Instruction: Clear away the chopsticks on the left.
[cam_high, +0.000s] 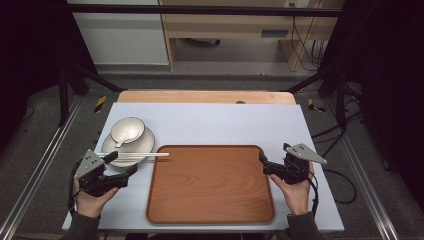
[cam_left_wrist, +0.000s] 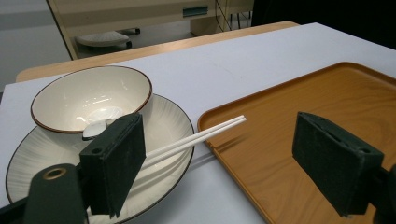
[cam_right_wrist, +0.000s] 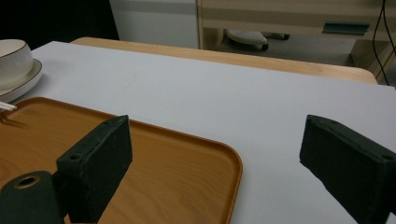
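A white bowl with a dark rim sits on a white ribbed plate at the left of the table; a white spoon lies inside the bowl. A pair of white chopsticks rests across the plate, tips over the edge of the wooden tray. My left gripper hovers just in front of the plate, open, nothing between its jaws. My right gripper stands open at the tray's right edge. In the left gripper view the bowl, chopsticks and tray lie ahead of that gripper.
A pale grey mat covers the table, with a wooden strip along the far edge. Beyond it stand a cabinet and cables on the floor. In the right gripper view, the tray's corner lies under the open right gripper.
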